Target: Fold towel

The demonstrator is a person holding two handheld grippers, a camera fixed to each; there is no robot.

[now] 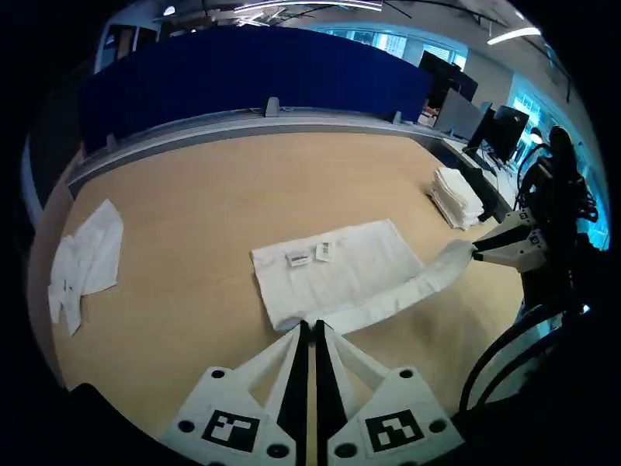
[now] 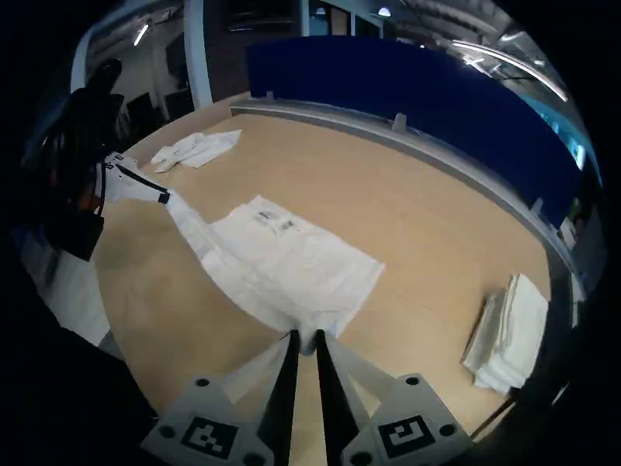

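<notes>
A white towel (image 1: 341, 272) (image 2: 287, 256) lies spread on the wooden table (image 1: 217, 194) (image 2: 419, 217), with small labels facing up. Its near edge is lifted into a rolled strip between the two grippers. At the bottom of the left gripper view, my left gripper (image 1: 312, 326) is shut on one corner of that edge. The right gripper view has my right gripper (image 2: 304, 338) shut on the other corner. Each gripper also appears farther off in the other's view, the right gripper (image 1: 475, 252) and the left gripper (image 2: 163, 196), both pinching the strip's ends.
A stack of folded white towels (image 1: 458, 198) (image 2: 512, 330) sits near the table's edge. A crumpled white cloth (image 1: 85, 260) (image 2: 194, 149) lies on the opposite side. A blue partition (image 1: 248, 74) (image 2: 404, 85) lines the far edge. Monitors (image 1: 504, 128) stand beyond the stack.
</notes>
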